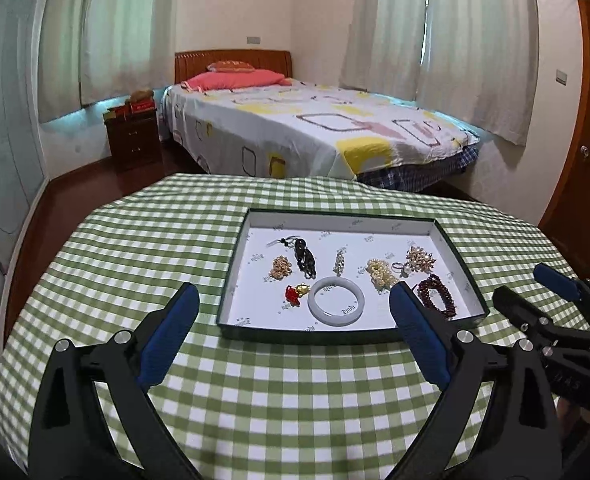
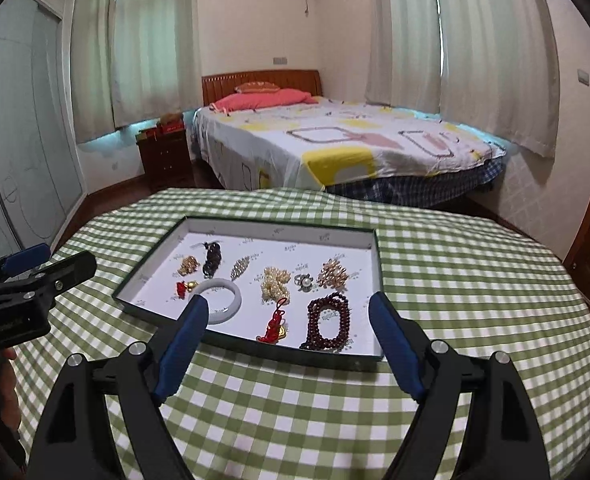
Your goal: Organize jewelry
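Both grippers hang with jaws wide apart and nothing between them, above the checked cloth (image 1: 279,392) on the near side of the tray (image 1: 461,268). The left gripper (image 1: 295,320) looks over the tray's near-left part; ahead of its jaws lies the white bangle (image 1: 336,300), flat, with the small red-and-gold charm (image 1: 296,293) just beside it on the left. The right gripper (image 2: 289,330) faces the near-right part, where the dark red bead bracelet (image 2: 329,320) lies in a loose oval with its long axis running away from the jaws, and the red knot charm (image 2: 275,322) lies just to its left, also lengthwise. Further in, toward the far wall, sit the pearl cluster (image 2: 274,286), ring (image 2: 304,281), gold-pearl brooch (image 2: 333,274), slim crystal piece (image 2: 239,269), black chain (image 2: 211,263) and small gold cluster (image 2: 188,266), well apart from one another.

All the jewelry I can see is in the tray, none on the cloth. By my judgement, the bangle falls to the left, the bracelet to the right, each needing a forward, downward reach.
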Demonstrator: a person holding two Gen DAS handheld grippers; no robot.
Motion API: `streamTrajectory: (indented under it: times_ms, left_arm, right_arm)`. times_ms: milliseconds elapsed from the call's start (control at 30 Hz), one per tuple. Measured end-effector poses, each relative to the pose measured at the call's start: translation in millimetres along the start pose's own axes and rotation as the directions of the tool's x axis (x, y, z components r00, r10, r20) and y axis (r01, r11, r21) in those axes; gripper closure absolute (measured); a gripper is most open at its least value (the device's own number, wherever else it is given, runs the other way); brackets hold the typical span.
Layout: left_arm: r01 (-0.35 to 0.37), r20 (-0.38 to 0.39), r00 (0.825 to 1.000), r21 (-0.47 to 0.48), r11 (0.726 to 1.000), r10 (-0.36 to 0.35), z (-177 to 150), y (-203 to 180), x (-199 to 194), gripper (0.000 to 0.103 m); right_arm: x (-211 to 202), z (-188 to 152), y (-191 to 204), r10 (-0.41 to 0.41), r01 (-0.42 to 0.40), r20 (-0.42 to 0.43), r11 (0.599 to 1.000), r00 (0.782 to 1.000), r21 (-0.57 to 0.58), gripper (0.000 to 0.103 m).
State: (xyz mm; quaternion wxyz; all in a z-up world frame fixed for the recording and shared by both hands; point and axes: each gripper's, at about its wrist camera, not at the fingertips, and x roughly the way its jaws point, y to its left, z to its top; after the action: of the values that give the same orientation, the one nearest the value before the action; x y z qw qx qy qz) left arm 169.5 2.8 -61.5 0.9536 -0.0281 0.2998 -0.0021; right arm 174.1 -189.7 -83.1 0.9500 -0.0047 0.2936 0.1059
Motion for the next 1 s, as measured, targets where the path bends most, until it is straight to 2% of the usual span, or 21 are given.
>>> streamTrajectory:
  times_ms: [533, 1000]
  left_arm:
    - [-0.002, 0.098, 0.995, -0.026, 1.000, 0.005, -1, 4, -82, 0.005]
    - [-0.004, 0.117, 0.993, -0.032, 0.999, 0.008, -4, 6, -95, 0.005]
  right_arm:
    - [-68, 8, 14, 0.005, -0.002, 0.113, 1.000, 0.994, -0.031, 0.023]
    - [-83, 4, 11, -0.017, 0.020, 0.135, 1.000, 0.991, -0.021, 0.022]
